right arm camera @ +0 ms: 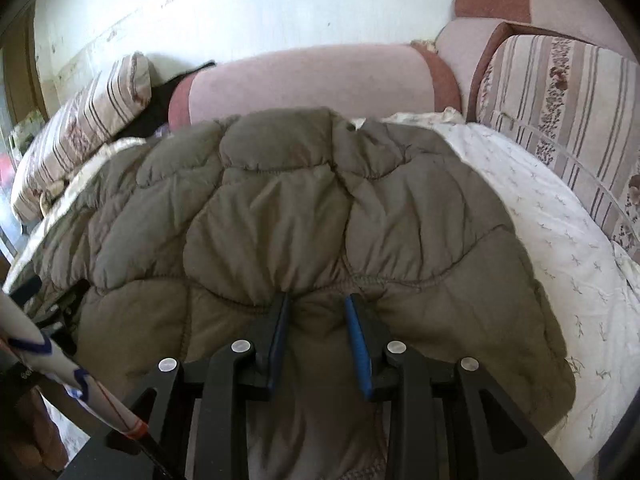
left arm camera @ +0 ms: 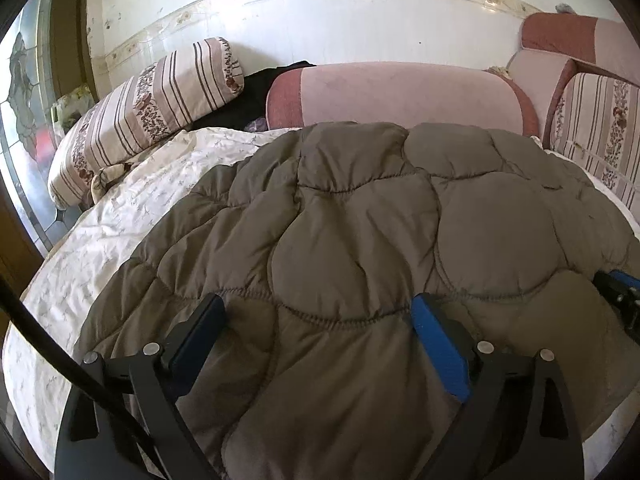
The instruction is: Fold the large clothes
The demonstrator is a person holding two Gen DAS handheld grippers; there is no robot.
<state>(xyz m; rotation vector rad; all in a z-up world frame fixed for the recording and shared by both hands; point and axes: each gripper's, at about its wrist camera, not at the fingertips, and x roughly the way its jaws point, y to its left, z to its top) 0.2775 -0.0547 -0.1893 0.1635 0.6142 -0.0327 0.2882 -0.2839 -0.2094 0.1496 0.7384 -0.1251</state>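
A large olive-brown quilted jacket (left arm camera: 360, 220) (right arm camera: 280, 200) lies spread on a white patterned bedsheet (left arm camera: 100, 240) (right arm camera: 560, 220). My left gripper (left arm camera: 318, 304) hovers over the jacket's near part with its jaws wide apart. Its blue pads (left arm camera: 436, 344) press on nothing, and the fabric lies flat beneath them. My right gripper (right arm camera: 317, 300) is shut on a bunched fold of the jacket near a stitched seam, and the cloth puckers at its tips. In the left wrist view the right gripper (left arm camera: 620, 300) shows at the right edge.
A pink bolster (left arm camera: 400, 92) (right arm camera: 312, 80) lies across the back against the white wall. Striped floral pillows sit at the left (left arm camera: 140, 120) and right (right arm camera: 560, 92). A dark garment (left arm camera: 248, 100) lies behind. A black cable (left arm camera: 60, 352) crosses the lower left.
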